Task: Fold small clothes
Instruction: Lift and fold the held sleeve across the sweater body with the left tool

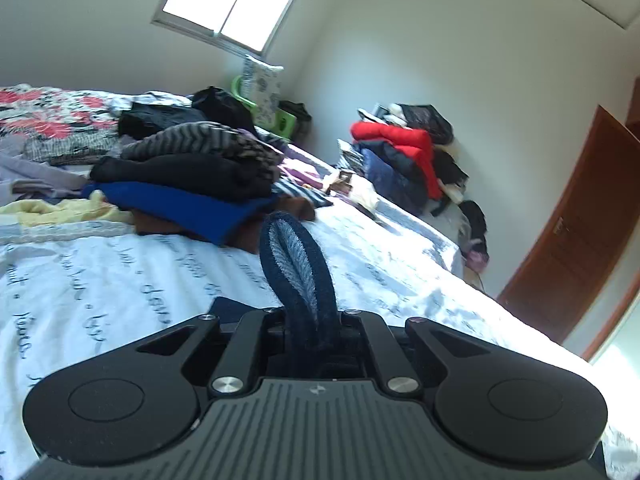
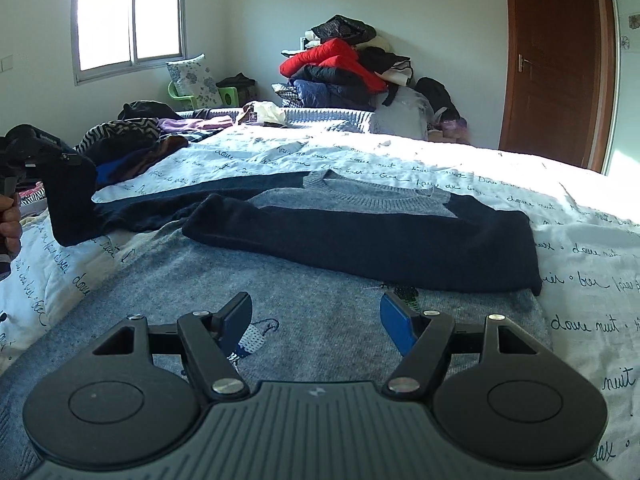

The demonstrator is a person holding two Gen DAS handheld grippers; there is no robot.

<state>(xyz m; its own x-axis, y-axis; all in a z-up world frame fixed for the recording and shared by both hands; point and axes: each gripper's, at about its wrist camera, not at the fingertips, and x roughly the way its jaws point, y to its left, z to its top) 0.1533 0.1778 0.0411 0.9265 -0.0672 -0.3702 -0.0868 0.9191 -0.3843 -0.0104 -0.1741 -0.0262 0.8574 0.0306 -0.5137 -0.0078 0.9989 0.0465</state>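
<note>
Sweater [image 2: 320, 248] lies flat on the bed [image 2: 520, 184] right under the spread, empty right gripper [image 2: 316, 320]; the left gripper [image 1: 310, 320] is pinching its navy sleeve cuff [image 1: 298, 256], so yanking could drag the body crooked; or the cuff slips out.

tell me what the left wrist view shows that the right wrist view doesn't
Only the left wrist view: the left hand-held gripper shut on a navy sleeve cuff, and the stack of folded clothes close up.
Only the right wrist view: the open right hand-held gripper over the grey sweater, whose other navy sleeve lies folded across it.
Both: the printed bedspread, window, red jacket pile, brown door.
</note>
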